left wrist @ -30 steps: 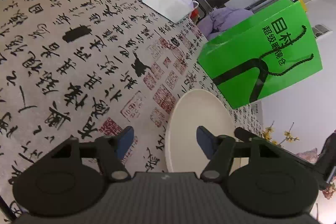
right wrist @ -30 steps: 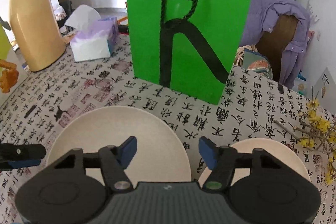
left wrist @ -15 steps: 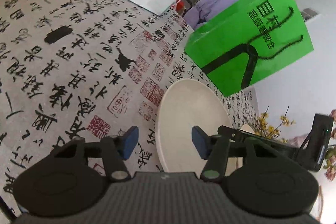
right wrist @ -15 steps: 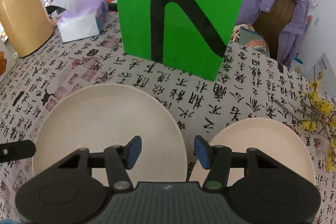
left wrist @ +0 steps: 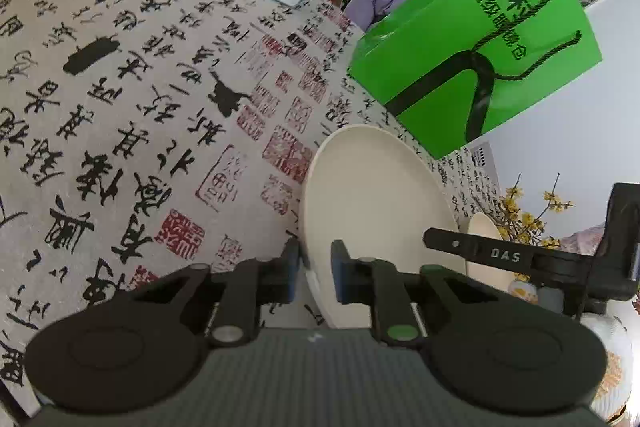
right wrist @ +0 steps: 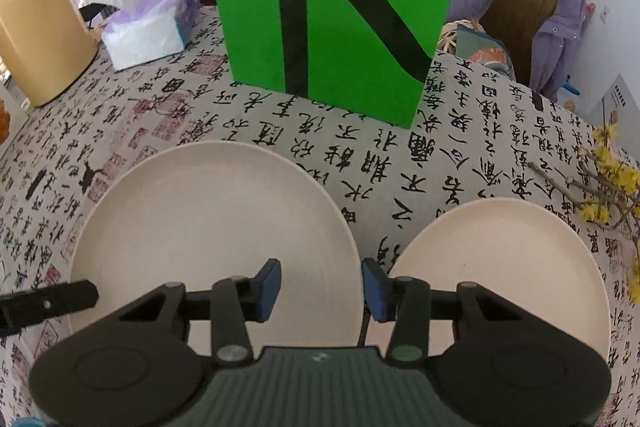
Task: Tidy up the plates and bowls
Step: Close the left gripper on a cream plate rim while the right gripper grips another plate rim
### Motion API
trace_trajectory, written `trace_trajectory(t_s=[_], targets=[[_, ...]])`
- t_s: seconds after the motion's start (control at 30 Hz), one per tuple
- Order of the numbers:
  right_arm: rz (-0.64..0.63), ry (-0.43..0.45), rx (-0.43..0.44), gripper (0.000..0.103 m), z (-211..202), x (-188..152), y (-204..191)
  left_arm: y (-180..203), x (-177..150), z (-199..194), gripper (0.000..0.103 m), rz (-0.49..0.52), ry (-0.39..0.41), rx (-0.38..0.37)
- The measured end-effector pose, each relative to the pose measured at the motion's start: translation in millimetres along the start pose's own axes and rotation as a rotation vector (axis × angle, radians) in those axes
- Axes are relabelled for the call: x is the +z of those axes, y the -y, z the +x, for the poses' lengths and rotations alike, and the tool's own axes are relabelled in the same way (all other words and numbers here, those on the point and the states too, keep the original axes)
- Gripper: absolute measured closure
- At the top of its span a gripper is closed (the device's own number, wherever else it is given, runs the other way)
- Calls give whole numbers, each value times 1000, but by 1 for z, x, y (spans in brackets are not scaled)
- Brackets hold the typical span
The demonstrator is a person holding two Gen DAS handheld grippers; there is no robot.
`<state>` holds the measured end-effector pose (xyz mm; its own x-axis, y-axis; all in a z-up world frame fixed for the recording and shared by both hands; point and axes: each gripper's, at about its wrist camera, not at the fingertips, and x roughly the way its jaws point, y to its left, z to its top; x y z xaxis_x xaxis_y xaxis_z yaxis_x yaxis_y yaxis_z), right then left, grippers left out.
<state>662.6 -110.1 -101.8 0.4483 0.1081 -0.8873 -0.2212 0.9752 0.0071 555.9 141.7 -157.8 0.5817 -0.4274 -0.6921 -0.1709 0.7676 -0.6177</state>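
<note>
Straddling the near rim of the large cream plate (left wrist: 372,211), the left gripper (left wrist: 314,277) has its blue pads drawn almost together with the plate's edge between them; from the left wrist view this reads as a pinch on the rim, though the contact itself is partly hidden behind the finger bodies. That plate lies flat on the calligraphy-print tablecloth (left wrist: 132,115), stretching away from the left gripper toward the green paper bag (left wrist: 480,67).

The right gripper (right wrist: 322,291) hovers at the opposite side of the same large plate (right wrist: 212,239), one pad over its right rim and the other over the gap of cloth between it and the smaller cream plate (right wrist: 504,275). Its jaws are closing, about a third open, and I judge that they press on nothing yet.

So the two plates sit side by side, close but apart, with the smaller one on the right hand's side. Stacking them likely turns on that: the right hand is nearer the smaller plate, the left already has the larger.
</note>
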Motion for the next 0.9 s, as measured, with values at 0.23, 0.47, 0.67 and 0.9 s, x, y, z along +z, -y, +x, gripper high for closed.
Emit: trace_trajectory(t_s=[0.23,0.47,0.67,0.9], targets=[[30,17,29,79,-4,-3,6,0,0,-2,91,21,31,45],[59,27,70,84,-6,-6,11,-4,2,-2,91,9,37,48],[83,46,127,84,-11,-7,11,-8,4,-6,91,-5,65,76],[14,41,92,85,-7,-10,-3,-10,5,-8,91,-10,79,89]])
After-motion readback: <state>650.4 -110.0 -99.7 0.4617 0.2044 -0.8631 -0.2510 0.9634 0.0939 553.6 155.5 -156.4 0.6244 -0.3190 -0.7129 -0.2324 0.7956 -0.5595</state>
